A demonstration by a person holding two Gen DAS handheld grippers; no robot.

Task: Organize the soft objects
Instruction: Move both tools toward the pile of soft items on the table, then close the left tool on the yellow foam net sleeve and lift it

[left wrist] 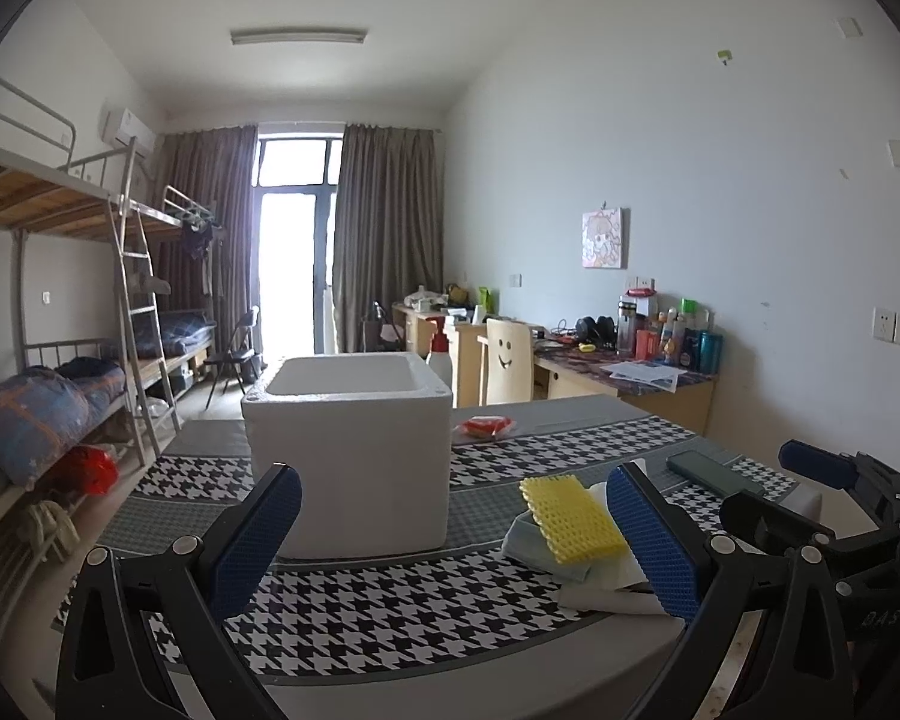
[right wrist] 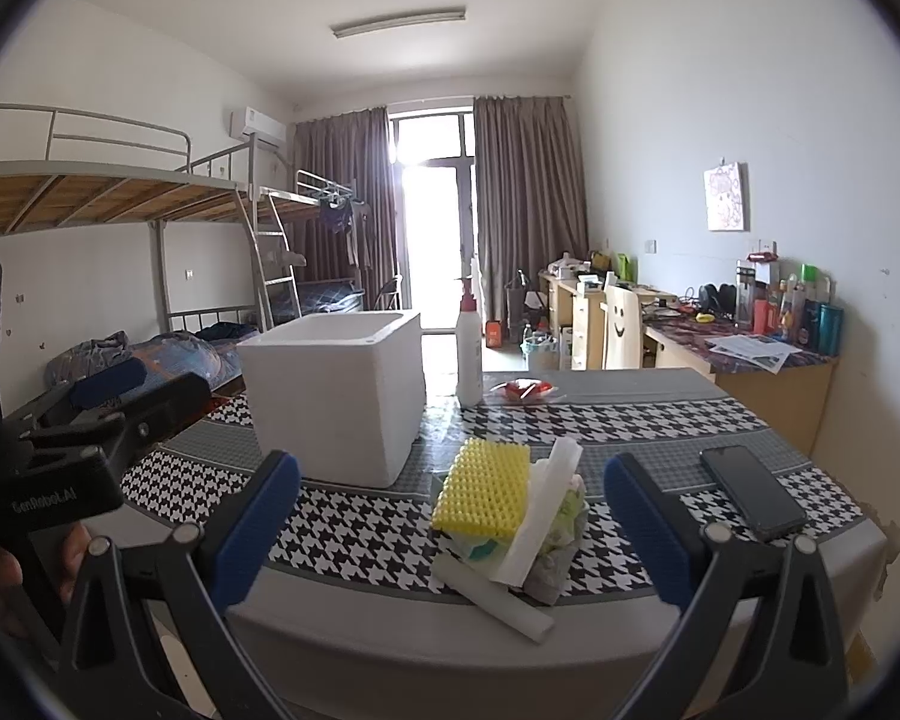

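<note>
Right wrist view shows the right gripper (right wrist: 450,522) wide open and empty, near the yellow sponge (right wrist: 481,492) on a pile, perhaps cloths. Left gripper (left wrist: 453,531) is also wide before the foam box (left wrist: 348,450).

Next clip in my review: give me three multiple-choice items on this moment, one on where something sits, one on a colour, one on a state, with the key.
1. Where does the phone lie?
A. inside the foam box
B. on the tablecloth, right of the pile of soft things
C. on the bunk bed

2. What colour is the ridged sponge on top of the pile?
A. yellow
B. green
C. pink

3. How is the white foam box now?
A. lidded
B. tipped on its side
C. upright and open on top

Key: 1 B, it rests flat on the houndstooth tablecloth near the right edge. 2 A, yellow in both views. 3 C, its open rim faces upward and no lid shows.
</note>
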